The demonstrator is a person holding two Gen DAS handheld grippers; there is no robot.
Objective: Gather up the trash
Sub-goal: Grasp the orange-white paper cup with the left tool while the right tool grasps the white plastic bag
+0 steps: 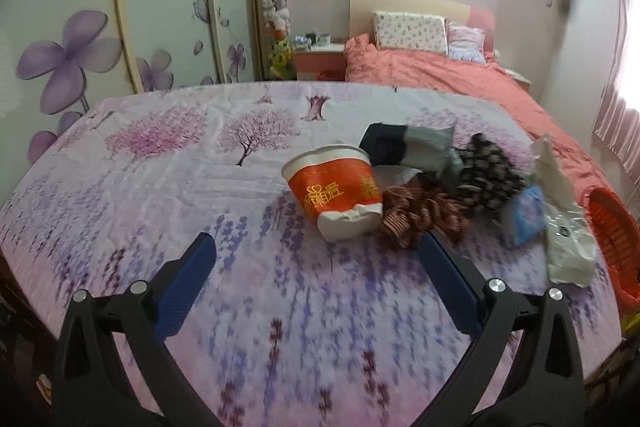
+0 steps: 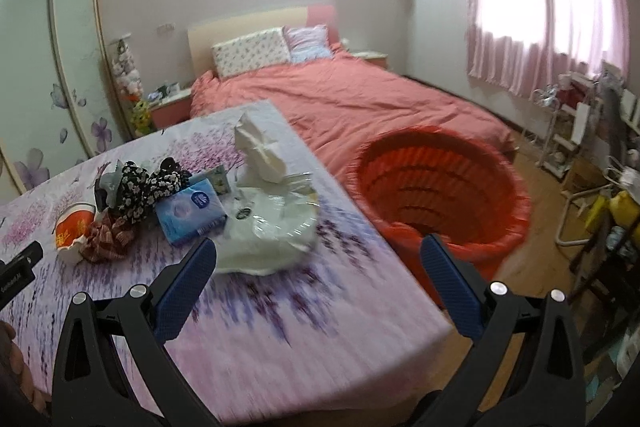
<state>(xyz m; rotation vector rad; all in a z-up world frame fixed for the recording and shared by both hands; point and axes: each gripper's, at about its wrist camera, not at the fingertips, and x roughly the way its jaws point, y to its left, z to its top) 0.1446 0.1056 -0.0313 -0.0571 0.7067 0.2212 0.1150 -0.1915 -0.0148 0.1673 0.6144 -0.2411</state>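
A crushed red and white paper cup (image 1: pixel 336 187) lies on the floral-clothed table (image 1: pixel 160 179), with a striped rag (image 1: pixel 416 219), black floral cloth (image 1: pixel 492 171), a blue tissue pack (image 1: pixel 528 215) and a white plastic bag (image 1: pixel 568 247) to its right. My left gripper (image 1: pixel 320 259) is open and empty, just short of the cup. In the right wrist view the cup (image 2: pixel 74 231), tissue pack (image 2: pixel 190 213) and white bag (image 2: pixel 272 231) lie ahead. My right gripper (image 2: pixel 320 263) is open and empty near the table's right edge, beside the orange bin (image 2: pixel 440 187).
A bed with a coral cover (image 2: pixel 340 99) stands behind the table. A wardrobe with purple flowers (image 1: pixel 80 47) is on the left. Cluttered shelves and a rack (image 2: pixel 592 155) stand by the curtained window on the right. The left gripper's tip (image 2: pixel 20 263) shows at the left edge.
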